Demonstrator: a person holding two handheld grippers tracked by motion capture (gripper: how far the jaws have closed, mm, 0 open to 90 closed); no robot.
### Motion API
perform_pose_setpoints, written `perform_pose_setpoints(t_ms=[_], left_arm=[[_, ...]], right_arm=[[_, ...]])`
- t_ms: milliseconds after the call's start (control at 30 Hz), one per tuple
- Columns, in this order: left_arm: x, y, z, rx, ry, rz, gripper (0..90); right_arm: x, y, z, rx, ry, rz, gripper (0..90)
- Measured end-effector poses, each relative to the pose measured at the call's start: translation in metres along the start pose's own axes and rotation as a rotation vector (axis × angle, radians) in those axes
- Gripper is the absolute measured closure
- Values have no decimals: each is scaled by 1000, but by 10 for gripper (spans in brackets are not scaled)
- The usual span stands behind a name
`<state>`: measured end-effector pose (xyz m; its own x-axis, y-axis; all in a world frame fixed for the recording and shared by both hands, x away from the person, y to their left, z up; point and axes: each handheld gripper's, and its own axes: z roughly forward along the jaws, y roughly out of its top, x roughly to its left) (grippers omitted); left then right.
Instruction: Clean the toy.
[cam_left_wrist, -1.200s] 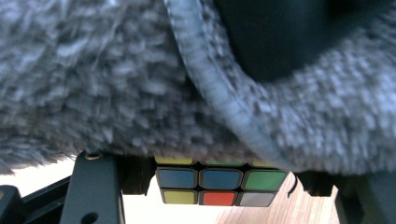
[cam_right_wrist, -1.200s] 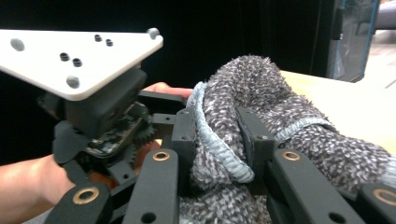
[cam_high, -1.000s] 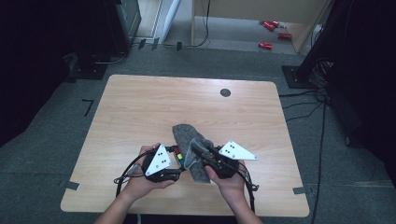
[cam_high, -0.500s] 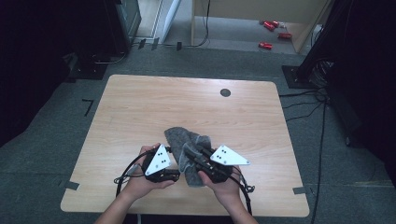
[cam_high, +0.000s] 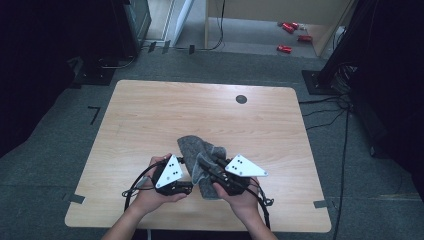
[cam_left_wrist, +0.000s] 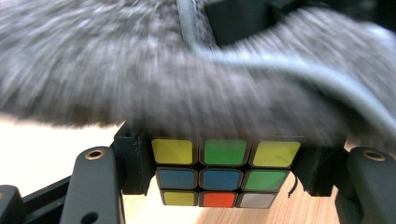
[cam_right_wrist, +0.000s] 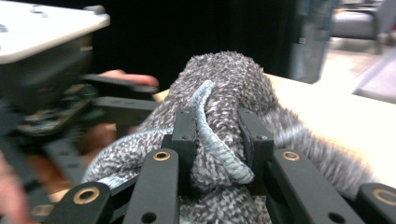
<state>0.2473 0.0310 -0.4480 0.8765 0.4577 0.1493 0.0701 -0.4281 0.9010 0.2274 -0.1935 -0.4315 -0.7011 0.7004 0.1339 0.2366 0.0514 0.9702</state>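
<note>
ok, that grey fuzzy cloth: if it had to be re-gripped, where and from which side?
Probably the bunched fold with the stitched hem: the grey fuzzy cloth is thickest there and the right gripper already pinches it. Come from the person's side along the table. Its other end drapes over the colourful puzzle cube clamped in the left gripper, so avoid that side.

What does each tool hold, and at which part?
The left tool grips a cube by two opposite sides; the right tool pinches a bunched fold of the grey cloth.
</note>
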Motion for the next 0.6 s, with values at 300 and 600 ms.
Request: perform_pose_setpoints(t_ms=[300,600], left_arm=[[1,-2,5,25,-4,-19,348],[1,-2,3,22,9,-5,348]], right_arm=[[-2,3,-3,10,18,18,722],[-10,-3,0,29,-31,33,725]])
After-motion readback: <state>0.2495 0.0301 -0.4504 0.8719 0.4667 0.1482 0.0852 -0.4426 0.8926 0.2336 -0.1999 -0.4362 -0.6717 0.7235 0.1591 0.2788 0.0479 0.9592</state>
